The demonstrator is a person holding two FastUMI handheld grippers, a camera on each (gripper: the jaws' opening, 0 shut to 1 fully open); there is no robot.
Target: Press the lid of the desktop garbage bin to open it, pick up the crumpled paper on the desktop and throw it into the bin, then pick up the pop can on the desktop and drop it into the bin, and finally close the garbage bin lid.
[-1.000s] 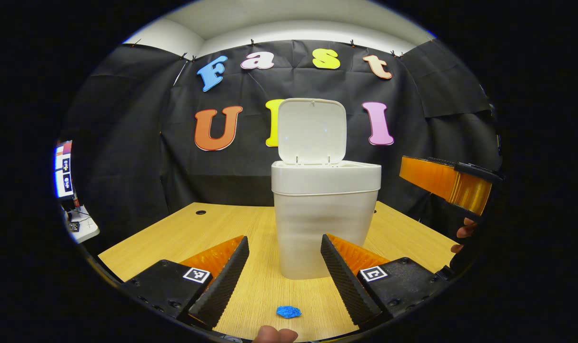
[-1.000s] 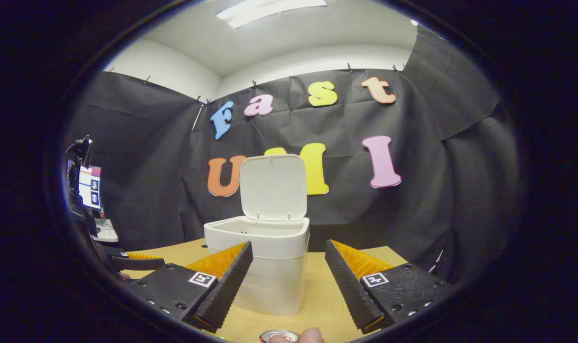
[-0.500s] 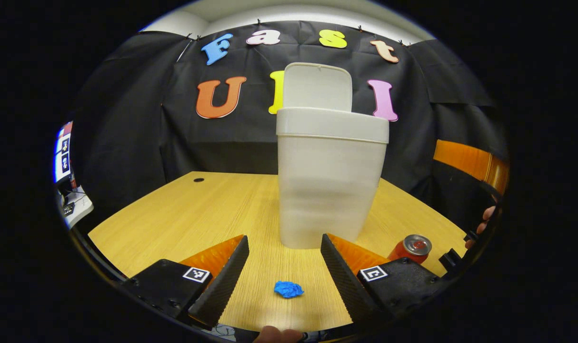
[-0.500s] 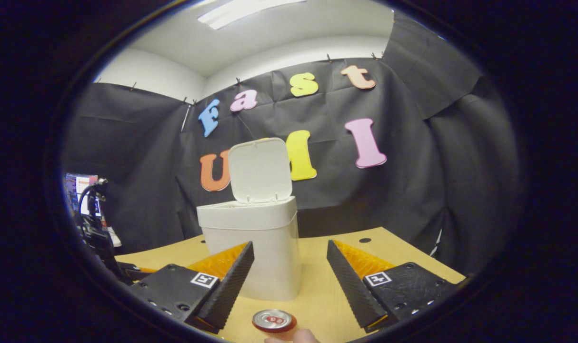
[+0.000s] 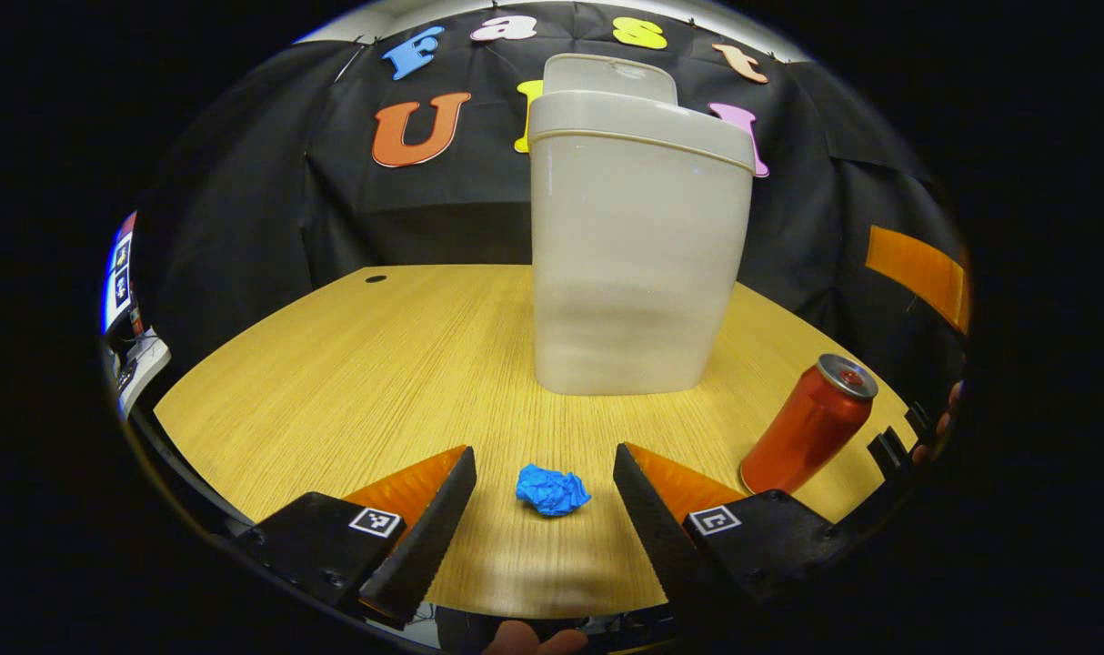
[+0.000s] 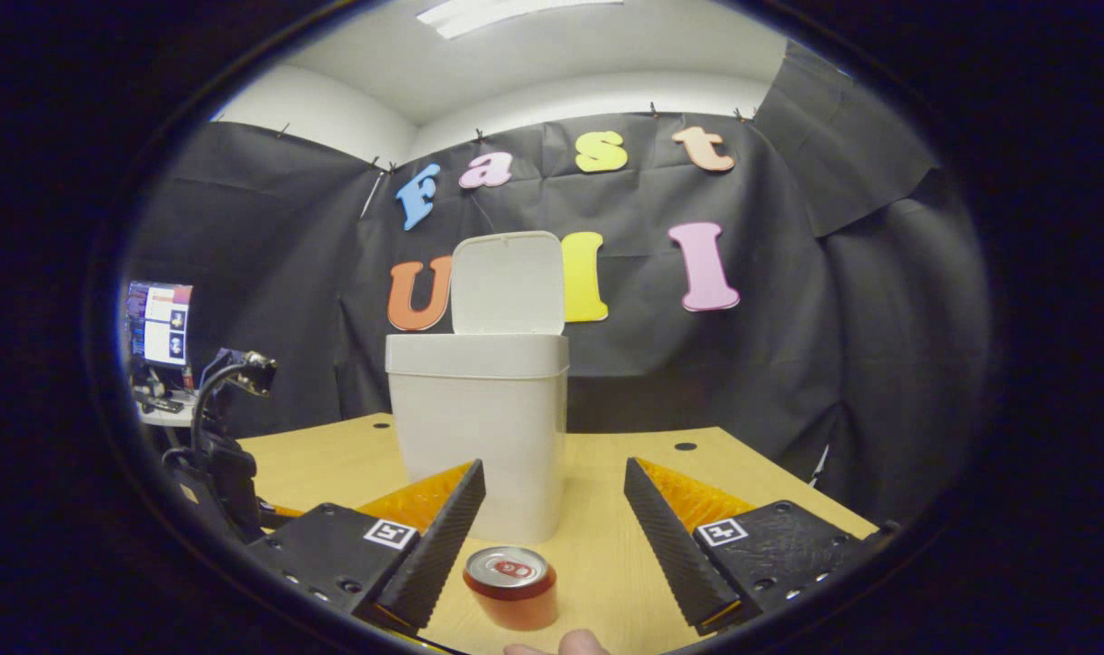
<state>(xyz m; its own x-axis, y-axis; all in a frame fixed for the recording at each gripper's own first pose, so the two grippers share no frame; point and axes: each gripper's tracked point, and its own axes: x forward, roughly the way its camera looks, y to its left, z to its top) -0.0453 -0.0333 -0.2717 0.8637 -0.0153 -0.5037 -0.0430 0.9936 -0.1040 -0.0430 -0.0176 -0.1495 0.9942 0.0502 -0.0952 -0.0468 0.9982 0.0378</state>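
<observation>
left gripper [image 5: 543, 509]: fingers spread wide, empty; blue crumpled paper [image 5: 552, 490] on the wooden desktop [image 5: 352, 364] between the tips, untouched. right gripper [image 6: 552, 537]: fingers spread wide, empty; red pop can [image 6: 511, 587] upright between them, untouched. white garbage bin [image 5: 638, 264] beyond both, lid [image 6: 508, 282] raised upright.

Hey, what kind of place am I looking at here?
Likely a recording booth in an office-like room: black cloth wall, wooden table with a bin and can, and a monitor beyond the cloth.
</observation>
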